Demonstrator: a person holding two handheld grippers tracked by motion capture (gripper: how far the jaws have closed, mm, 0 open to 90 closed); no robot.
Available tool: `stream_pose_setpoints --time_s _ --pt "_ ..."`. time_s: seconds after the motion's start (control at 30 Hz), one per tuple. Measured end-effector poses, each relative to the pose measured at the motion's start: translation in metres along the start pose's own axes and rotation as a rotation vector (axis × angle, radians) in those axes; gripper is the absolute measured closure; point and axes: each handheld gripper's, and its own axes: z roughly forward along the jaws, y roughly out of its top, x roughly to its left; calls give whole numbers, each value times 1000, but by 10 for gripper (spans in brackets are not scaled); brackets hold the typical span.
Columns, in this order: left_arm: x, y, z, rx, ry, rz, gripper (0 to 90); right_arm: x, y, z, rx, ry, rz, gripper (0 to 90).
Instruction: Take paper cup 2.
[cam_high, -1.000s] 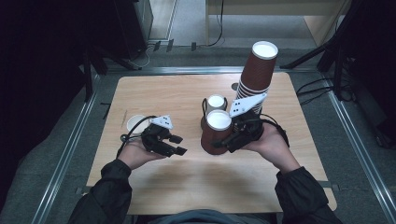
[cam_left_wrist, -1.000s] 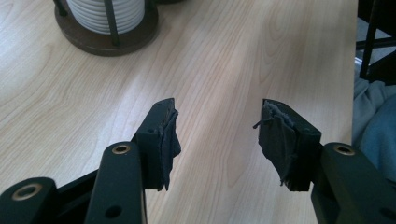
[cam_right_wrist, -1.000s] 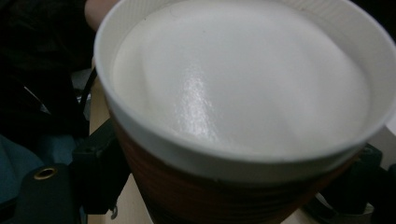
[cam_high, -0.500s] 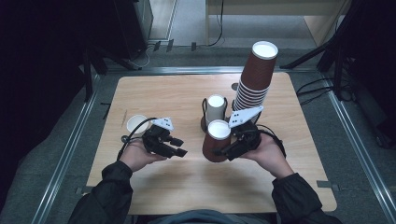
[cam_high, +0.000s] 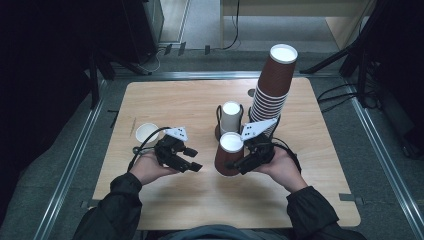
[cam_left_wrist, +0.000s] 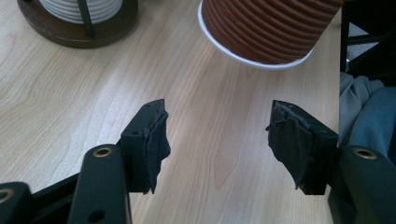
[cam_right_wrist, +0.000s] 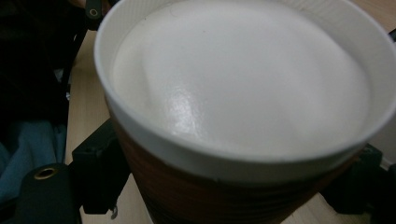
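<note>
Brown paper cup (cam_high: 229, 155): clamped upright between right gripper (cam_high: 248, 159) jaws, above table (cam_high: 165, 100). Left gripper (cam_high: 192, 160): jaws parted, just opening, nothing between.

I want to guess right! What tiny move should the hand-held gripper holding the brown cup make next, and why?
Probably lower the upside-down brown cup the last bit onto the table. The right hand-held gripper grips it, and its rim hangs tilted close above the wood.
</note>
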Motion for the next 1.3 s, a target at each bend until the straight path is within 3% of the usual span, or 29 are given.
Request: stream_pose_setpoints --time_s 0.13,0.23,0.3,0.47,0.7,0.93,1.3 --pt "0 1 1 10 -14 -11 306 -1 -2 3 0 2 5 166" --pt "-1 1 2 5 -14 20 345 -2 -3 6 1 7 4 166" --pt "0 1 4 11 -21 10 342 -2 -3 8 -7 11 3 166" --pt "2 2 5 7 -33 -15 254 -3 -4 10 -21 17 -5 166" --pt "0 4 8 -5 -72 7 173 -3 -4 16 -39 33 -12 166" --pt "-3 7 12 -12 -63 -1 79 -2 -3 18 -83 57 -9 166" --pt "-11 12 21 -1 -73 40 21 4 -2 23 -156 89 -29 167"
